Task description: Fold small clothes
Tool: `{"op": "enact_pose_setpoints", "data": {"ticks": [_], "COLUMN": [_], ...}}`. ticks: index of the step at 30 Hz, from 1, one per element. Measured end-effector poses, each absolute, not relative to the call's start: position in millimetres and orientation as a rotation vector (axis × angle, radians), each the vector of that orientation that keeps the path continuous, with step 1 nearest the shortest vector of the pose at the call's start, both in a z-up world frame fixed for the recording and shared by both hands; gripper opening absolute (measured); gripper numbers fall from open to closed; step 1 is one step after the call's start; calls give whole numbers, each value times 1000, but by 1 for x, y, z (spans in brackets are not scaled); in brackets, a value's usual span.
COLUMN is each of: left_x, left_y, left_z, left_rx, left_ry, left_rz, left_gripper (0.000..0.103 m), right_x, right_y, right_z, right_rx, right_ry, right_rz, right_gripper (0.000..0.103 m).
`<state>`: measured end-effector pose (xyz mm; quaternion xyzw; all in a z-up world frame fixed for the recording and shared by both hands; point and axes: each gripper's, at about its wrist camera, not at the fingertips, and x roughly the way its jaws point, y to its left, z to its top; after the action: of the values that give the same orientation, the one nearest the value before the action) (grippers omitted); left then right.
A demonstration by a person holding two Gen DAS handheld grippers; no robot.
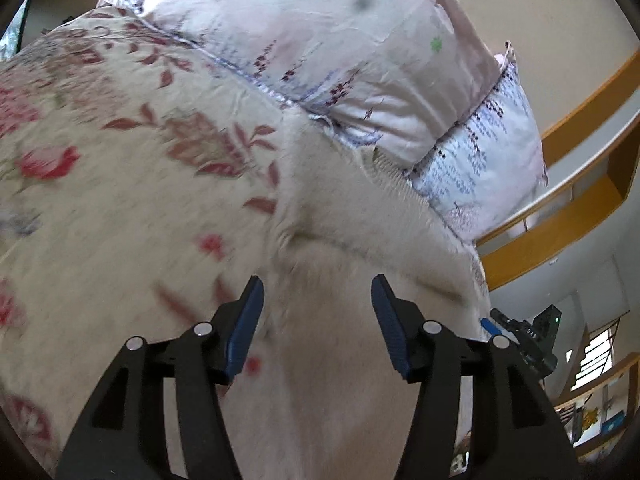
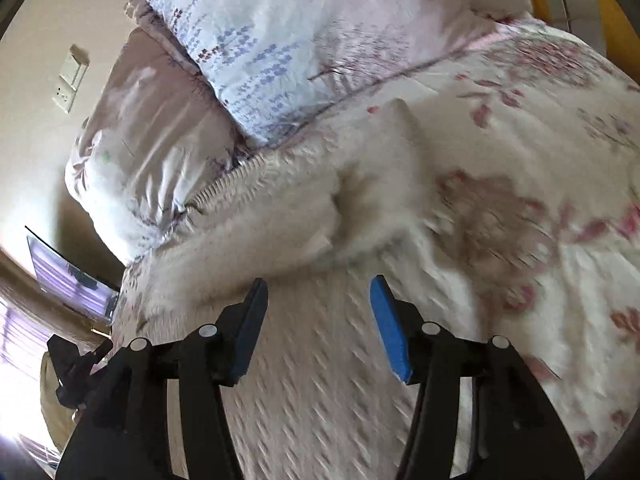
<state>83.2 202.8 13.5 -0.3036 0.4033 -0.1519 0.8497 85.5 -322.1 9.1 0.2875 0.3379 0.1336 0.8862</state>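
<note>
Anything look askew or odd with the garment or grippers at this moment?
Nothing damaged or spilled. The cream knit garment lies rumpled on the floral bedspread, bunched into a fold against the pillows rather than spread flat. The left gripper and right gripper are both open, holding nothing. Motion blur softens the fabric detail.

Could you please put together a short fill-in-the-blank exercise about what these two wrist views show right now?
1. The left gripper has its jaws ____, with nothing between them.
2. The cream knitted garment lies on a bedspread printed with ____.
3. The pads on the right gripper are coloured ____.
4. Past the garment, the pillows lie ____, one on the other.

Missing words: open; flowers; blue; stacked
</note>
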Motion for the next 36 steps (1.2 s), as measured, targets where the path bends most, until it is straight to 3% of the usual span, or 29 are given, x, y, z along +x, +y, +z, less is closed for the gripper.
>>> {"op": "enact_pose_setpoints", "data": {"ticks": [10, 13, 16, 23, 30, 31, 33, 36], "left_x": [29, 15, 3, -21, -34, -35, -35, -33], "left_y": [188, 185, 182, 167, 154, 153, 146, 146], "left_z": [-3, -8, -14, -35, -38, -37, -35, -26], "left_rx": [-617, -629, -671, -770, -731, -718, -676, -640], "left_ry": [913, 913, 924, 965, 980, 984, 993, 961], "left_rz": [-399, -415, -452, -599, -662, -666, -661, -646], "left_gripper": [55, 50, 40, 23, 21, 18, 8, 7], "right_x": [26, 11, -3, -34, -46, -47, -47, -49], "right_y": [-362, -360, -358, -346, -332, -331, -327, -325], "right_z": [-28, -38, -47, -65, -64, -63, -62, -46], "right_rx": [635, 642, 691, 768, 685, 668, 640, 596], "right_ry": [780, 785, 797, 790, 818, 818, 818, 737], "right_rz": [262, 299, 386, 590, 625, 626, 629, 610], "right_gripper": [54, 49, 36, 30, 24, 10, 8, 8]}}
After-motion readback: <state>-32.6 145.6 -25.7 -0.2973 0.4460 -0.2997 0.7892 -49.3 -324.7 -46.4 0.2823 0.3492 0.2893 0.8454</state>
